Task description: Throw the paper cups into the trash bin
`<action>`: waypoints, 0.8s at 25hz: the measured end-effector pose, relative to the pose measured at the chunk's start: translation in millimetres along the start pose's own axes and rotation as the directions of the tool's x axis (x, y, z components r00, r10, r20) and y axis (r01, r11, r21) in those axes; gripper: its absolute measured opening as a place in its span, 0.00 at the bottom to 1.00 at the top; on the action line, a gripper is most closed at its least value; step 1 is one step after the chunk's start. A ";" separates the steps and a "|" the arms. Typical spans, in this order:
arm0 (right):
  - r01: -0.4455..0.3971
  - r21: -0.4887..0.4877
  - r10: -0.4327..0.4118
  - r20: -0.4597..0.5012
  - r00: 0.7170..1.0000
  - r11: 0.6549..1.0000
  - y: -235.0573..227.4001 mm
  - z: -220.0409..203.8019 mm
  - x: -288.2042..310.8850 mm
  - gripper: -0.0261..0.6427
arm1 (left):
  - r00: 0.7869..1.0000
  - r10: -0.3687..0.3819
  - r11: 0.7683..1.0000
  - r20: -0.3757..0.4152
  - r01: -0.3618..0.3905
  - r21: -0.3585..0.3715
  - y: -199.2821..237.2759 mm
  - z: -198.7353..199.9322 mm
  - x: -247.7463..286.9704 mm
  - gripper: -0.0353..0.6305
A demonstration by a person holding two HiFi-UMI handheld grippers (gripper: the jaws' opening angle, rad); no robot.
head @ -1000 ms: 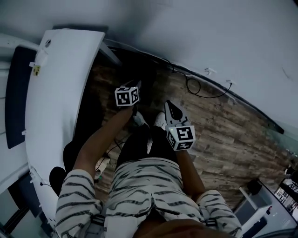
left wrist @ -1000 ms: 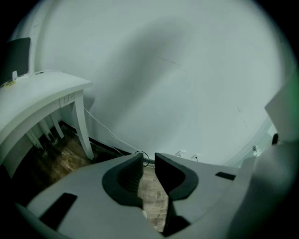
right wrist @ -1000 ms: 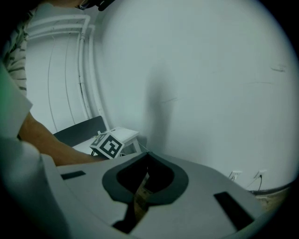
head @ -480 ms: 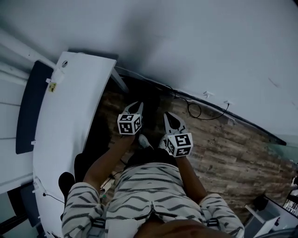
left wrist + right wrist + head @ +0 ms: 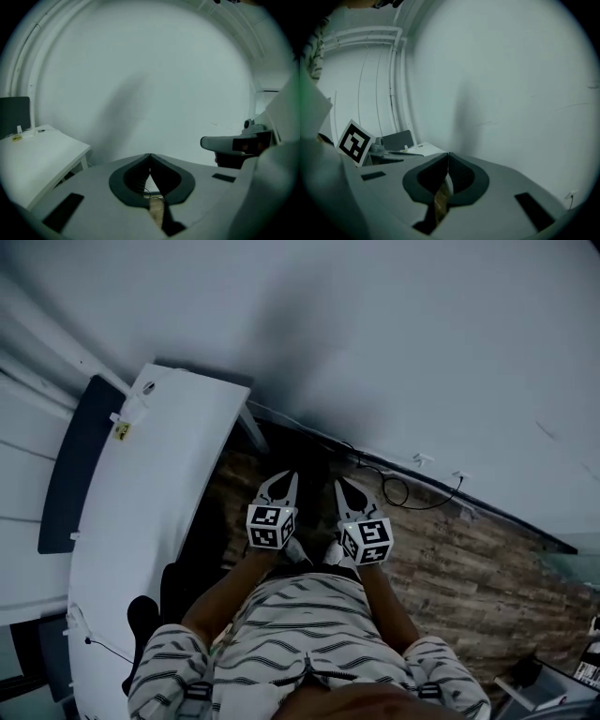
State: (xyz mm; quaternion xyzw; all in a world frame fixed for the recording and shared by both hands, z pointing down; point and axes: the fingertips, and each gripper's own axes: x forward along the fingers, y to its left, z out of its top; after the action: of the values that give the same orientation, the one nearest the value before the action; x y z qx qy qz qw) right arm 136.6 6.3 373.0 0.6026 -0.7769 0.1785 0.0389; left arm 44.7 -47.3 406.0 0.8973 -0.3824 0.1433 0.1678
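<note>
A pale wall (image 5: 394,343) fills the upper part of the head view, and a wood-plank floor (image 5: 478,563) runs across the lower right. At the far left a dark panel (image 5: 73,474) lies along a white desk (image 5: 155,521), which slants from the upper left down to the lower left edge; the left gripper view shows the same desk at its left, before the wall. Near the frame's middle, over the floor by the desk's edge, the left gripper (image 5: 286,478) points up the frame toward the wall. Its jaws have just been closing and now meet at the tips, with nothing between them. Just beside it, to the right, the right gripper (image 5: 339,486) points the same way; its jaws also stand together at the tips, with nothing between. The two grippers are side by side and apart, each with its marker cube toward the person. Below them, at the bottom middle, is the person's striped shirt (image 5: 300,624). To the right of the grippers a black cable (image 5: 398,491) loops on the floor along the foot of the wall. The cups and the bin show in no view.
</note>
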 end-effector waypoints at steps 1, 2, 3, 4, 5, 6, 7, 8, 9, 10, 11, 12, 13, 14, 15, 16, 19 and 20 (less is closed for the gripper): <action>-0.005 0.001 0.005 0.010 1.000 1.000 1.7 3.3 -0.5 0.05 | 1.000 -0.006 1.000 0.013 0.006 0.007 -1.8 4.0 -2.5 0.09; -0.009 -0.001 0.009 0.019 1.000 1.000 3.4 6.5 -1.1 0.05 | 1.000 -0.012 1.000 0.027 0.012 0.018 -4.0 8.2 -5.0 0.09; -0.012 -0.004 0.012 0.027 1.000 1.000 5.0 9.3 -1.9 0.05 | 0.999 -0.020 0.999 0.040 0.018 0.032 -6.7 12.1 -7.6 0.09; -0.015 -0.008 0.015 0.034 0.999 1.000 6.6 11.8 -2.9 0.05 | 0.998 -0.026 0.999 0.051 0.024 0.045 -9.6 15.7 -10.4 0.09; -0.016 -0.013 0.017 0.040 0.999 1.000 7.9 13.8 -4.2 0.05 | 0.998 -0.032 0.998 0.061 0.028 0.057 -12.7 19.2 -13.4 0.09; -0.017 -0.018 0.018 0.046 0.999 1.000 8.5 15.3 -5.6 0.05 | 0.997 -0.037 0.997 0.072 0.032 0.069 -16.1 22.6 -16.4 0.09; -0.018 -0.021 0.019 0.053 0.998 1.000 8.3 16.3 -6.9 0.05 | 0.996 -0.043 0.996 0.084 0.037 0.079 -19.6 25.8 -19.4 0.09; -0.019 -0.019 0.020 0.059 0.998 1.000 7.6 16.8 -8.2 0.05 | 0.994 -0.051 0.995 0.096 0.042 0.090 -23.1 28.4 -22.2 0.09; -0.020 -0.017 0.021 0.065 0.998 1.000 6.4 16.8 -9.4 0.05 | 0.992 -0.060 0.994 0.108 0.049 0.101 -26.4 29.8 -24.6 0.09; -0.020 -0.019 0.021 0.069 0.997 1.000 5.3 16.7 -11.0 0.05 | 0.991 -0.070 0.992 0.117 0.057 0.113 -29.2 30.2 -26.8 0.09; -0.018 -0.029 0.020 0.073 0.997 0.999 5.2 16.7 -12.9 0.05 | 0.989 -0.080 0.991 0.121 0.065 0.121 -31.3 29.3 -29.0 0.09; -0.017 -0.045 0.021 0.076 0.997 0.999 6.4 16.9 -15.1 0.05 | 0.989 -0.088 0.989 0.122 0.073 0.127 -32.4 27.9 -31.3 0.09; -0.020 -0.059 0.024 0.079 0.997 0.998 8.4 17.1 -16.8 0.05 | 0.988 -0.095 0.988 0.124 0.079 0.130 -32.6 26.7 -33.8 0.09; -0.024 -0.069 0.030 0.083 0.996 0.997 10.6 17.3 -17.9 0.05 | 0.987 -0.100 0.988 0.127 0.083 0.131 -32.0 26.2 -36.3 0.09; -0.030 -0.073 0.036 0.087 0.996 0.997 12.3 17.8 -18.6 0.05 | 0.986 -0.103 0.988 0.132 0.086 0.131 -31.3 26.2 -38.6 0.09; -0.034 -0.074 0.041 0.091 0.995 0.997 13.0 18.1 -19.8 0.05 | 0.985 -0.106 0.987 0.138 0.087 0.131 -31.6 26.2 -40.9 0.09; -0.035 -0.073 0.041 0.087 0.995 0.997 11.6 16.2 -26.6 0.05 | 0.982 -0.114 0.984 0.152 0.090 0.152 -36.9 22.2 -48.5 0.09; -0.033 -0.070 0.039 0.089 0.995 0.997 11.7 15.8 -27.0 0.05 | 0.981 -0.119 0.982 0.152 0.093 0.164 -37.1 21.2 -50.4 0.09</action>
State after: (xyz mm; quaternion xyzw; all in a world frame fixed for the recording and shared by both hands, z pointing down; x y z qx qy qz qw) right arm 135.2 28.5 348.2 0.5942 -0.7942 0.1253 0.0212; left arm 41.2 0.3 360.4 0.9354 -0.3338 0.0905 0.0731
